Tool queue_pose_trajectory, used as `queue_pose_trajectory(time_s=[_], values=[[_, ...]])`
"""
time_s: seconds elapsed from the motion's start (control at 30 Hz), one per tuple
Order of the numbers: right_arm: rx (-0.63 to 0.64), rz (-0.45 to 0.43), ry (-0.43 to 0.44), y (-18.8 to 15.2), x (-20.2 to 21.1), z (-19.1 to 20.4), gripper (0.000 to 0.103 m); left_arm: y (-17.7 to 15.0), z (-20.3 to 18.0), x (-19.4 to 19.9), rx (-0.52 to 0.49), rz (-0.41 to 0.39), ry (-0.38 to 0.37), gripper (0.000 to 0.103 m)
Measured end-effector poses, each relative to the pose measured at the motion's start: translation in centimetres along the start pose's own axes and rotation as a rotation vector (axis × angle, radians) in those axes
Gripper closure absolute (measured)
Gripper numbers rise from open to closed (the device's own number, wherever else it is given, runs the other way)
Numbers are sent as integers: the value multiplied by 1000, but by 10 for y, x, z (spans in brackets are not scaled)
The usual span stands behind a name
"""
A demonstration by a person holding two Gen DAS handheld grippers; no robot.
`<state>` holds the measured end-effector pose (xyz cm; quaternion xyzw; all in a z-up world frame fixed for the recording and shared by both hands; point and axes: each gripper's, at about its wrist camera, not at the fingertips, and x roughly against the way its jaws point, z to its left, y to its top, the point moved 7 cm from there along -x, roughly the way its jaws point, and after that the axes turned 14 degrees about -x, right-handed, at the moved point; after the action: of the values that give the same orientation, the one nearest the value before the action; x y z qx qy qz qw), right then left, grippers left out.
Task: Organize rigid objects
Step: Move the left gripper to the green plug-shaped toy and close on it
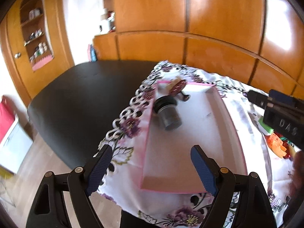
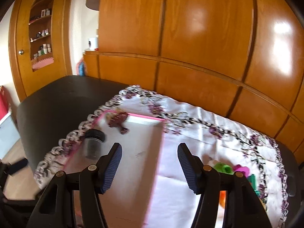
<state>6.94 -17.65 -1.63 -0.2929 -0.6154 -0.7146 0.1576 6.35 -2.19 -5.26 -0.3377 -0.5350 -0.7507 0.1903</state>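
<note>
A shallow pink-rimmed tray (image 1: 235,133) lies on a flowered tablecloth (image 1: 129,127). In it lie a grey jar with a black lid (image 1: 168,115) on its side and a dark red hair clip (image 1: 177,89) at the far end. My left gripper (image 1: 152,168) is open and empty, above the tray's near end. My right gripper (image 2: 149,166) is open and empty, above the tray's right rim (image 2: 159,153); the jar (image 2: 93,142) and clip (image 2: 117,121) lie ahead to its left. The right gripper's body shows at the right edge of the left wrist view (image 1: 279,115).
Small coloured plastic toys lie on the cloth right of the tray (image 2: 226,168), also in the left wrist view (image 1: 275,144). The cloth covers part of a black table (image 1: 79,102). Wooden cabinets (image 2: 190,57) stand behind.
</note>
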Motion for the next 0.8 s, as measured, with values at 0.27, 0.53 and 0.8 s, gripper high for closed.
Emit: queue_pose_trajectory(time_s=[0.27, 0.53, 0.8], values=[[-92, 45, -149, -4, -5, -111, 41, 29, -33, 17, -136, -81, -3, 17], [-213, 34, -310, -2, 5, -229, 41, 47, -62, 26, -233, -131, -7, 15], [-395, 41, -369, -14, 5, -306, 41, 54, -96, 24, -309, -129, -35, 15]])
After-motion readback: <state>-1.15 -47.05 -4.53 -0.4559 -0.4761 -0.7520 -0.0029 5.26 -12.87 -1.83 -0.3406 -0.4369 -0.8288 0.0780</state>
